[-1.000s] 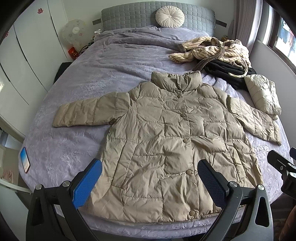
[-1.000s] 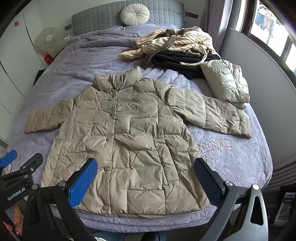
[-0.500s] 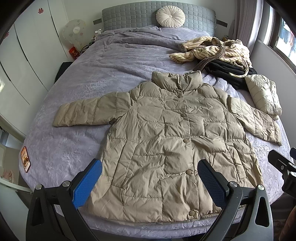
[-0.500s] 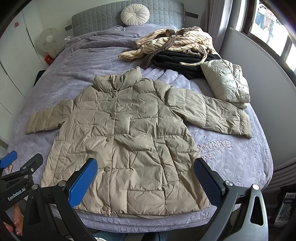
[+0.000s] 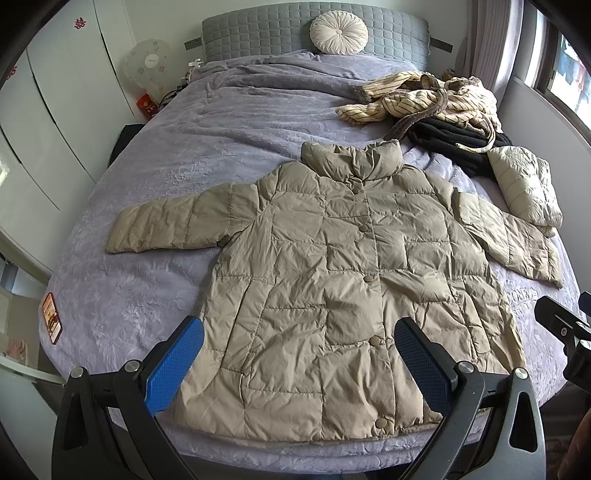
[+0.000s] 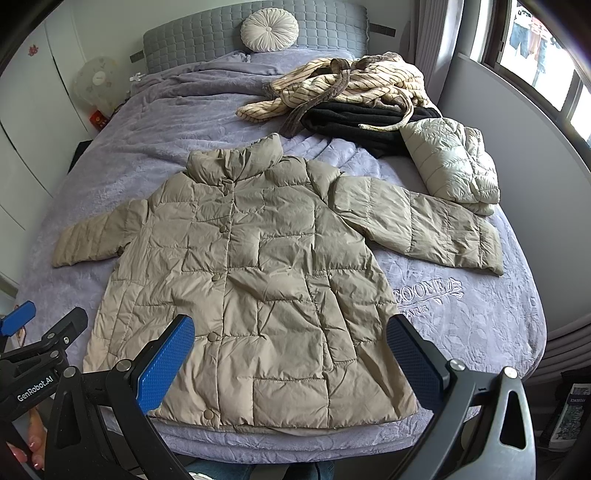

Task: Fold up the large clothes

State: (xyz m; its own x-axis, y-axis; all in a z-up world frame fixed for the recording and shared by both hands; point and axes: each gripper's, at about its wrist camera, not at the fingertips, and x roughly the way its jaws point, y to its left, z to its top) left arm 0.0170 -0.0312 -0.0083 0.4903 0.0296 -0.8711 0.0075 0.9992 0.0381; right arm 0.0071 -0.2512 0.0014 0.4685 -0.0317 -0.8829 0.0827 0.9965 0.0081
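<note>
A beige quilted puffer jacket (image 5: 332,273) (image 6: 258,280) lies flat and buttoned on the purple bed, collar towards the headboard and both sleeves spread out sideways. My left gripper (image 5: 299,354) hovers open over the jacket's lower hem with nothing between its blue pads. My right gripper (image 6: 290,350) also stands open above the hem, a little to the right, holding nothing. In the right wrist view the left gripper's body (image 6: 40,350) shows at the left edge; in the left wrist view the right gripper's body (image 5: 565,328) shows at the right edge.
A striped beige garment (image 6: 351,88) lies on a black one (image 6: 354,122) at the bed's far right. A folded pale puffer jacket (image 6: 450,166) rests beside the right sleeve. A round cushion (image 5: 338,31) leans on the grey headboard. A phone (image 5: 51,317) lies at the bed's left edge.
Both views have barely shifted. The jacket lies unmoved and both grippers stay open. The phone's screen at the bed's left edge shows a different picture.
</note>
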